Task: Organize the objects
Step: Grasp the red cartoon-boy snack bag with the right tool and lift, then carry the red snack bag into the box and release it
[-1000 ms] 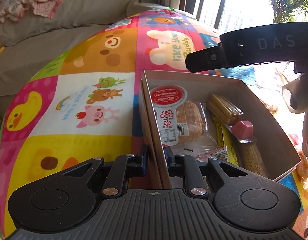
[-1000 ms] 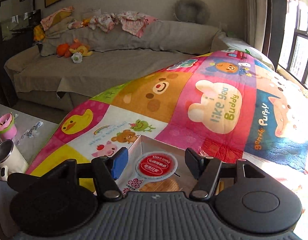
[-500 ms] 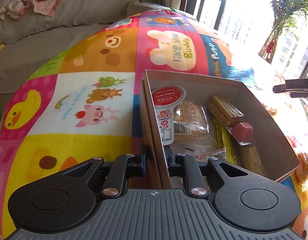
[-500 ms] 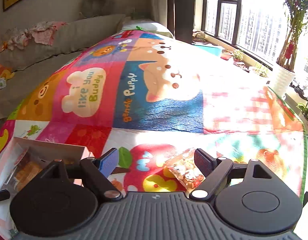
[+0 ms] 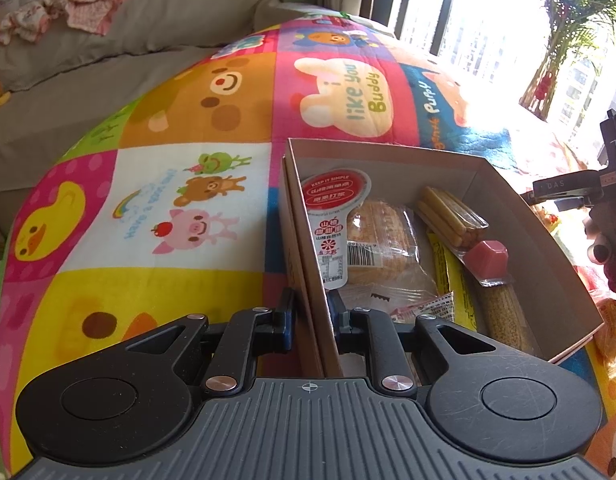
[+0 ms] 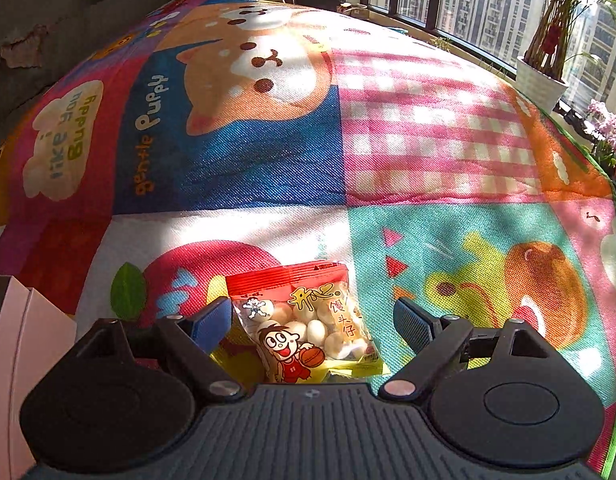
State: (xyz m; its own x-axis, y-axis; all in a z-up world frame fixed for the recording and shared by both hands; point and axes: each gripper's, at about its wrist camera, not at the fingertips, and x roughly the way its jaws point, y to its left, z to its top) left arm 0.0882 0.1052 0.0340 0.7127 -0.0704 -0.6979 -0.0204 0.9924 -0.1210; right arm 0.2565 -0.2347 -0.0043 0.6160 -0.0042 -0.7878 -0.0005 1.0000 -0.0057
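Note:
A cardboard box (image 5: 547, 236) lies on the colourful play mat (image 5: 148, 208), with several snack packets inside, among them a red-labelled one (image 5: 335, 208). My left gripper (image 5: 311, 312) is shut on the box's near left wall. In the right wrist view, a clear snack bag (image 6: 304, 324) with a red top and a cartoon boy lies on the mat between the wide-apart fingers of my right gripper (image 6: 311, 320), which is open and not touching it. The right gripper (image 5: 571, 188) and the hand holding it show at the far right edge of the left wrist view.
A grey sofa (image 5: 108, 60) with clothes on it lies beyond the mat. A window (image 6: 487, 4) and a potted plant (image 6: 547, 56) stand past the mat's far right edge. The box's corner (image 6: 24, 320) shows at the left of the right wrist view.
My right gripper swung away from over the box to the right, lowered over the snack bag, and its fingers spread wider. The left gripper stayed shut on the box wall.

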